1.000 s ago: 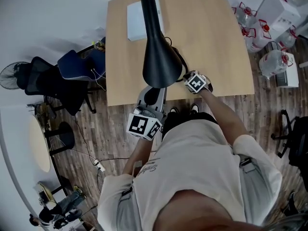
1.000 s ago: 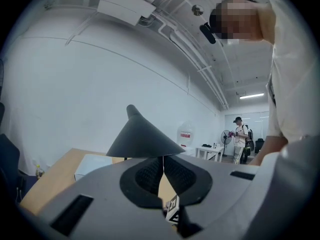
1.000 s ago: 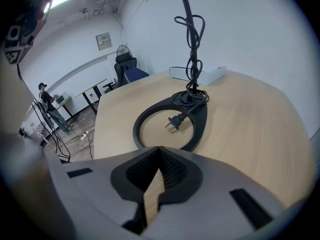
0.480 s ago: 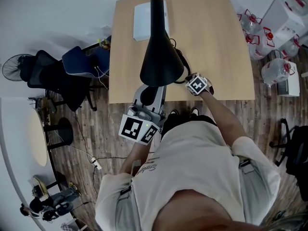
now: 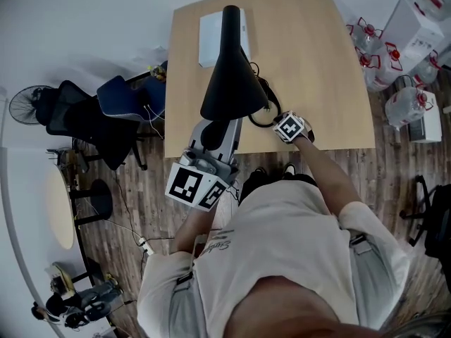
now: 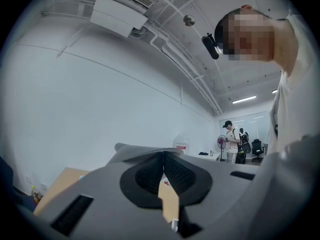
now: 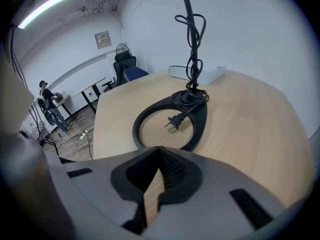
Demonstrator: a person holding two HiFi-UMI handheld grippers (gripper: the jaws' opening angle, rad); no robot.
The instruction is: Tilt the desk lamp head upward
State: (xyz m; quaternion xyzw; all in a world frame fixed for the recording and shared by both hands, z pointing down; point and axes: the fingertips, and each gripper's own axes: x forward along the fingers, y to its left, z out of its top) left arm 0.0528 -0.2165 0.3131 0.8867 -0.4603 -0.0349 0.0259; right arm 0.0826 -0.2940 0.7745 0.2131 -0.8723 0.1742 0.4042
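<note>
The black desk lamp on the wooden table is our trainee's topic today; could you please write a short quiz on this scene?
1. True or false: the right tool is clamped on the black ring-shaped lamp base.
2. What lies inside that ring? A a black two-pin plug; B a pen; C a coin.
3. Fill in: the left tool has its jaws ____.
Key: 1 false, its jaws are together, short of the base; 2 A; 3 shut, on nothing.

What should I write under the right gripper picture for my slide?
The shut right gripper faces the lamp's ring base on the wooden desk, the plug lying inside the ring.
</note>
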